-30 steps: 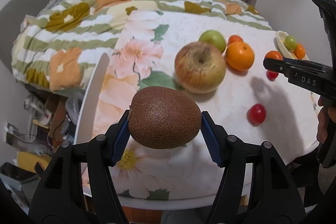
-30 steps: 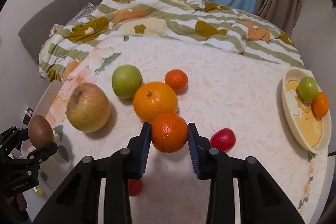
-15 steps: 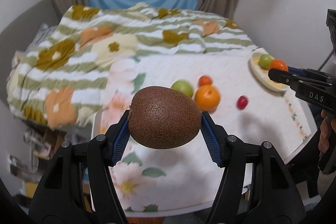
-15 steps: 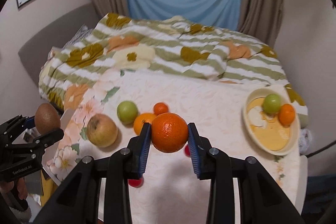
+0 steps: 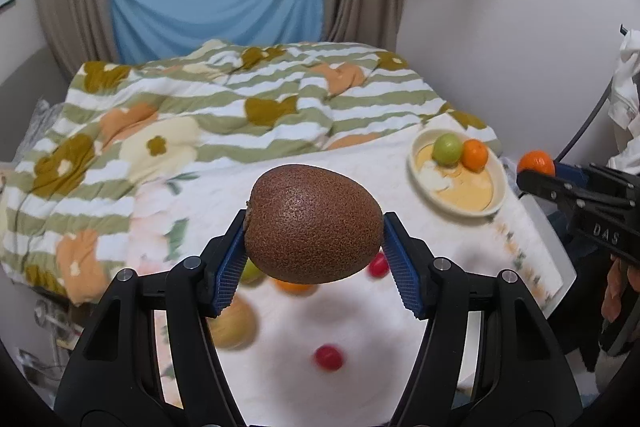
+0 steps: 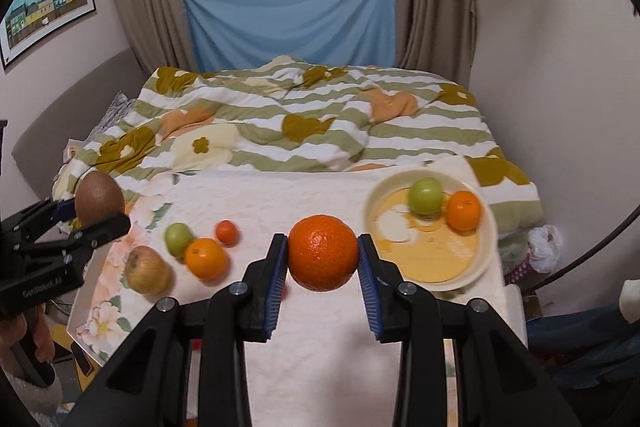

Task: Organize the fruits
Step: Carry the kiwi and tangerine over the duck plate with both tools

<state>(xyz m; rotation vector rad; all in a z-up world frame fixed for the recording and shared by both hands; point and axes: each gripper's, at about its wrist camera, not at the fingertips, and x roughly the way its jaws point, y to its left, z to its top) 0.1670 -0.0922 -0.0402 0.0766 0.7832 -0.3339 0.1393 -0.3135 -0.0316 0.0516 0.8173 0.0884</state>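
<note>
Grippers (image 5: 314, 245) (image 6: 323, 259) above fruit-filled bowl (image 6: 486, 259)

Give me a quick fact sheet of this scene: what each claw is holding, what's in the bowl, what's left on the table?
left gripper: shut on kiwi, held in the air
right gripper: shut on mandarin, held in the air
bowl: cream, holds a green apple and a small orange
loose on table: yellow-red apple, green fruit, large orange, small tangerine, two red fruits
behind table: bed with floral striped quilt
</note>
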